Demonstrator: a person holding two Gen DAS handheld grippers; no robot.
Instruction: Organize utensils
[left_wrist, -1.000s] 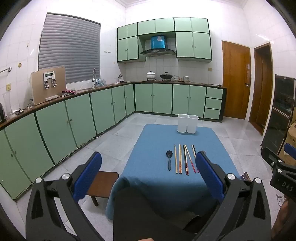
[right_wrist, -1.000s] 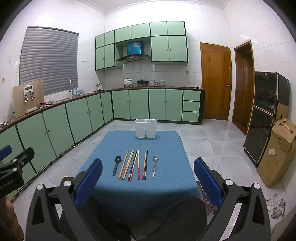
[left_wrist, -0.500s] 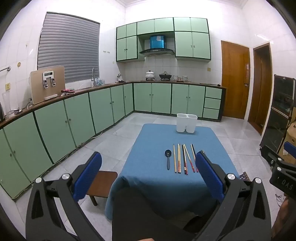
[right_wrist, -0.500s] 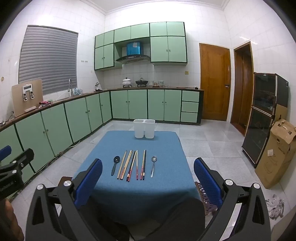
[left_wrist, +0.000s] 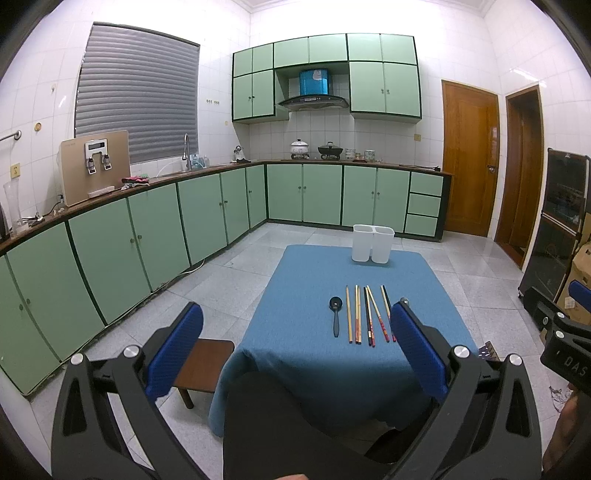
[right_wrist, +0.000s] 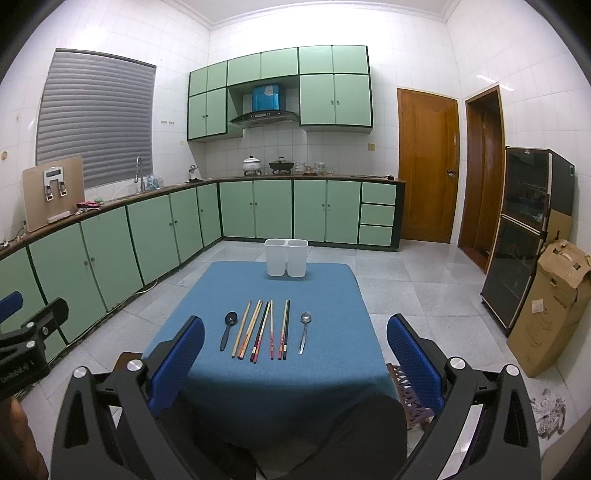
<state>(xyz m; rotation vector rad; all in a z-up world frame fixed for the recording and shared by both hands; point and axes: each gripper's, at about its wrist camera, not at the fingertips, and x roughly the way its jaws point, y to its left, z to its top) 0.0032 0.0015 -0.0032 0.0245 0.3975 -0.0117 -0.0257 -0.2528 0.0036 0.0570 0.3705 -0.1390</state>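
A blue-clothed table (right_wrist: 266, 376) carries a row of utensils: a black spoon (right_wrist: 228, 329), several chopsticks (right_wrist: 263, 329) and a metal spoon (right_wrist: 304, 331). A white two-compartment holder (right_wrist: 286, 257) stands upright at the table's far edge. My right gripper (right_wrist: 295, 354) is open and empty, held back from the table's near edge, facing the row. My left gripper (left_wrist: 295, 347) is open and empty, to the left of the table; the black spoon (left_wrist: 335, 318), chopsticks (left_wrist: 365, 314) and holder (left_wrist: 372, 243) lie ahead of it, and its right finger (left_wrist: 417, 347) hides most of the metal spoon.
Green cabinets (right_wrist: 147, 236) run along the left and back walls. A small wooden stool (left_wrist: 201, 365) stands left of the table. A dark cabinet (right_wrist: 524, 229) and a cardboard box (right_wrist: 550, 306) stand at the right. Two wooden doors (right_wrist: 428, 166) are at the back right.
Both grippers have moved slightly nearer the table; the utensils and holder look a little larger. Both stay open and empty. Nothing on the table has moved.
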